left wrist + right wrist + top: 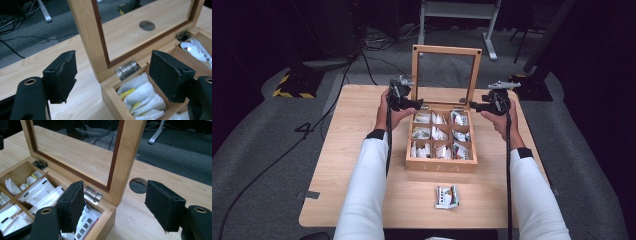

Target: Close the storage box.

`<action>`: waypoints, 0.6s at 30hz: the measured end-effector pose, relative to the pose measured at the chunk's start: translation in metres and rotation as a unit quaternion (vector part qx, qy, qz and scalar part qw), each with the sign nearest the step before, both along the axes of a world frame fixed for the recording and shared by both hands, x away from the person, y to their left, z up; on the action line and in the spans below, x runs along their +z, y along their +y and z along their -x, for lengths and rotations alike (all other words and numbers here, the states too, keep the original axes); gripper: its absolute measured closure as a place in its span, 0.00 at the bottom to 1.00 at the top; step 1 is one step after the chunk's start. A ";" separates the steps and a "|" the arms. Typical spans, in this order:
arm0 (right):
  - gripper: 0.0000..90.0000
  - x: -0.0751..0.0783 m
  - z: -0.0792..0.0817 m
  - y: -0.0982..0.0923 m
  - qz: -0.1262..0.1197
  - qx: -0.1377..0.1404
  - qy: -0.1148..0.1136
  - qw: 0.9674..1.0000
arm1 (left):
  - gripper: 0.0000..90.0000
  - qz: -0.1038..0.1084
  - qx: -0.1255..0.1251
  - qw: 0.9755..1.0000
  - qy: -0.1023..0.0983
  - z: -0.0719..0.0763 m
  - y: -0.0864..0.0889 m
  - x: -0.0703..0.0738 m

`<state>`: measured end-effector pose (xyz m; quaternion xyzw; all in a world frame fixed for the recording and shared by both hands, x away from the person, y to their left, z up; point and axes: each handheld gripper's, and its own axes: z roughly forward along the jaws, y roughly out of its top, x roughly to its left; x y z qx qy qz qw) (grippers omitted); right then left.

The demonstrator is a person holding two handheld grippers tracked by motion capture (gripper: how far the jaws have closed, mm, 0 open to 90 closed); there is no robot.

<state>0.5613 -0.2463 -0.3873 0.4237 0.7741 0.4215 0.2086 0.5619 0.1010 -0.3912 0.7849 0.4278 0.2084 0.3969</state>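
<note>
- With the lid (446, 75) standing upright on its hinges, both grippers sit at the back corners of the wooden tea box (441, 164), one on each side of it.
- Left gripper (413, 104): fingers (61, 76) spread, nothing pinched. In the left gripper view the lid's side rail and the box's back corner lie in the gap between them, touching neither pad.
- A silver hinge (127, 69) sits roughly midway between the left fingers; white tea bags (140, 96) fill the corner compartment just inside the far finger.
- Right gripper (476, 106): fingers (72, 205) spread wide, nothing held. In the right gripper view the lid's other side rail rises between them, clear of both pads.
- The inner right finger hangs over the box's corner compartment, just above a packet with black print (86, 222); the outer finger is over bare counter (140, 220), outside the box wall.
- A round cable hole (138, 185) in the counter lies between the right fingers, just beyond the lid rail.
- The box is open, its compartments in a three-by-three grid, all holding packets; it sits nearer the person than both pairs of fingers.
- One loose tea packet (447, 196) lies on the counter on the person's side of the box, well apart from either gripper.
</note>
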 end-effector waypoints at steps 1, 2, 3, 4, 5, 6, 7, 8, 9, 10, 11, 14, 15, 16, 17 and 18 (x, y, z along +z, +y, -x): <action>0.35 0.000 -0.002 0.000 -0.001 -0.001 0.000 1.000 | 0.26 0.000 0.007 1.000 0.003 -0.002 0.001 -0.001; 0.35 0.000 -0.004 0.000 0.000 -0.007 0.001 1.000 | 0.26 -0.003 0.010 1.000 0.005 -0.003 0.001 -0.001; 0.36 0.000 -0.005 0.000 0.001 -0.009 0.002 1.000 | 0.26 -0.005 0.014 1.000 0.009 -0.006 0.002 -0.003; 0.37 -0.001 -0.007 0.001 0.000 -0.008 0.003 1.000 | 0.26 -0.001 0.015 1.000 0.014 -0.008 0.002 -0.003; 0.37 -0.001 -0.009 0.002 0.001 -0.007 0.003 1.000 | 0.25 -0.002 0.014 1.000 0.019 -0.009 0.003 -0.004; 0.37 -0.002 -0.010 0.003 0.005 -0.008 0.003 1.000 | 0.25 -0.003 0.018 1.000 0.018 -0.011 0.003 -0.004; 0.37 -0.002 -0.011 0.004 0.009 -0.007 0.000 1.000 | 0.26 -0.001 0.020 1.000 0.020 -0.012 0.003 -0.004; 0.38 -0.001 -0.012 0.004 0.005 -0.007 0.000 1.000 | 0.26 -0.002 0.020 1.000 0.024 -0.014 0.003 -0.005; 0.39 -0.001 -0.014 0.005 0.003 -0.003 0.001 1.000 | 0.26 -0.005 0.018 0.999 0.026 -0.015 0.003 -0.005; 0.39 -0.002 -0.016 0.006 0.002 -0.005 0.002 1.000 | 0.26 -0.008 0.019 0.999 0.028 -0.017 0.002 -0.006; 0.39 -0.002 -0.017 0.007 0.001 -0.006 0.003 1.000 | 0.26 -0.009 0.020 0.999 0.030 -0.018 0.002 -0.007; 0.39 -0.006 -0.024 0.010 0.007 -0.001 0.006 1.000 | 0.26 -0.012 0.027 0.999 0.033 -0.023 0.003 -0.010; 0.39 -0.008 -0.026 0.011 0.011 -0.003 0.005 1.000 | 0.27 -0.013 0.033 0.999 0.039 -0.025 0.003 -0.012; 0.40 -0.010 -0.028 0.012 0.013 -0.003 0.000 1.000 | 0.27 -0.019 0.040 0.998 0.049 -0.028 0.002 -0.014; 0.40 -0.012 -0.030 0.013 0.013 0.000 -0.001 1.000 | 0.27 -0.010 0.042 0.998 0.055 -0.031 0.000 -0.016; 0.40 -0.016 -0.032 0.015 0.015 0.003 0.007 1.000 | 0.27 -0.005 0.038 0.998 0.052 -0.031 -0.002 -0.015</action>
